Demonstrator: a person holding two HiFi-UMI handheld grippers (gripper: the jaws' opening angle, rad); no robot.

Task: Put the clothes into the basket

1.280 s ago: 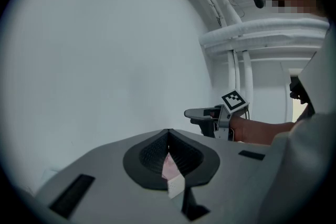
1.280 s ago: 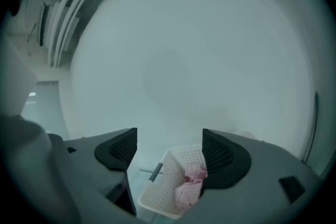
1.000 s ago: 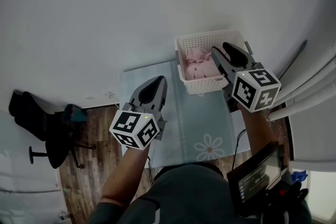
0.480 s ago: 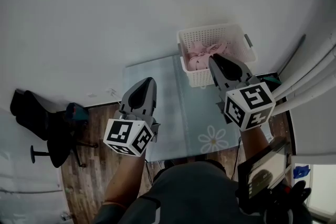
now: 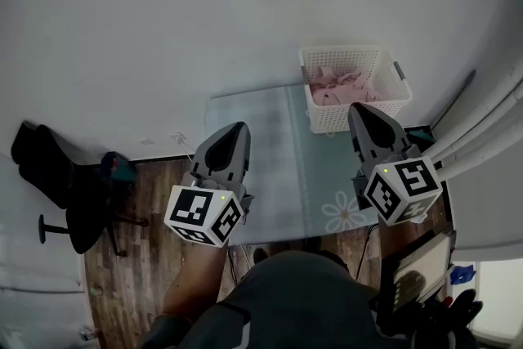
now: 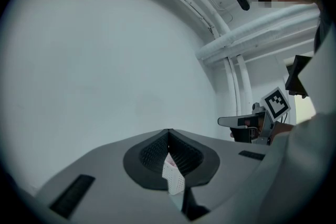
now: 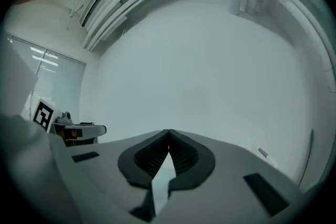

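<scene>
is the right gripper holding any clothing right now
No, the right gripper has its jaws shut together with nothing between them, while the pink clothes lie in the white basket.

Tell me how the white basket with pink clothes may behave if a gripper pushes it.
The basket looks like thin perforated plastic holding only soft pink clothes, so it is probably light. On the smooth table it would likely slide rather than tip, being low and wide.
</scene>
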